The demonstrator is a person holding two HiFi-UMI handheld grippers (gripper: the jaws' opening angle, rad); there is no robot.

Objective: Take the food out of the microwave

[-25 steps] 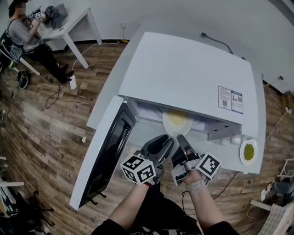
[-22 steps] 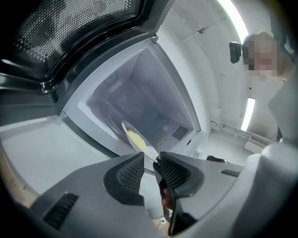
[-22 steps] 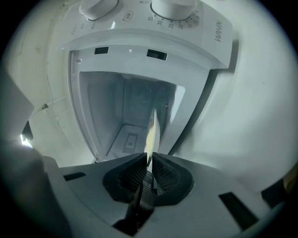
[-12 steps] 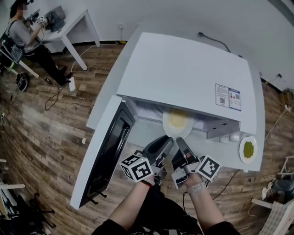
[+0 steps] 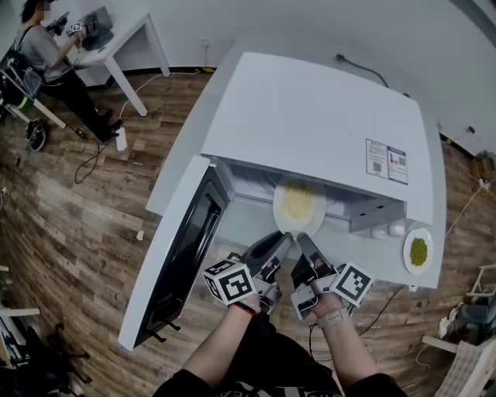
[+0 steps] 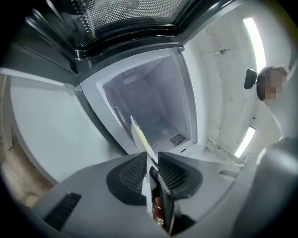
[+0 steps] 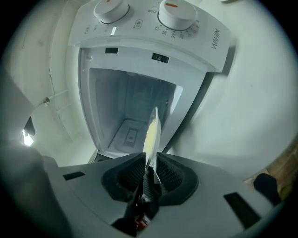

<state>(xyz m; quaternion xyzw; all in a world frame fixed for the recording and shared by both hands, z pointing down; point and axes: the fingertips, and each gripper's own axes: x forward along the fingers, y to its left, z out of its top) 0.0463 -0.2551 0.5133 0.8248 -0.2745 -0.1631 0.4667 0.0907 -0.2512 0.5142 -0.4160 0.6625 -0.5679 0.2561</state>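
A white plate of yellow food (image 5: pixel 299 205) sits at the mouth of the open white microwave (image 5: pixel 310 116), its near rim sticking out toward me. My left gripper (image 5: pixel 283 239) has that rim (image 6: pixel 138 135) between its jaws, which are closing, and the pads touch it. My right gripper (image 5: pixel 304 239), just beside it, is shut on the same rim, and the plate (image 7: pixel 152 132) stands edge-on between its pads (image 7: pixel 160 172). Behind the plate lies the bare white cavity.
The microwave door (image 5: pixel 182 256) hangs open to the left of my hands. A small plate of green food (image 5: pixel 418 253) rests on the white counter at the right. The microwave's dials (image 7: pixel 177 11) are beside the cavity. A person (image 5: pixel 39 54) sits at a far table.
My left gripper has rolled a little and its jaws have drawn in around the plate rim. The right gripper and the plate have hardly moved.
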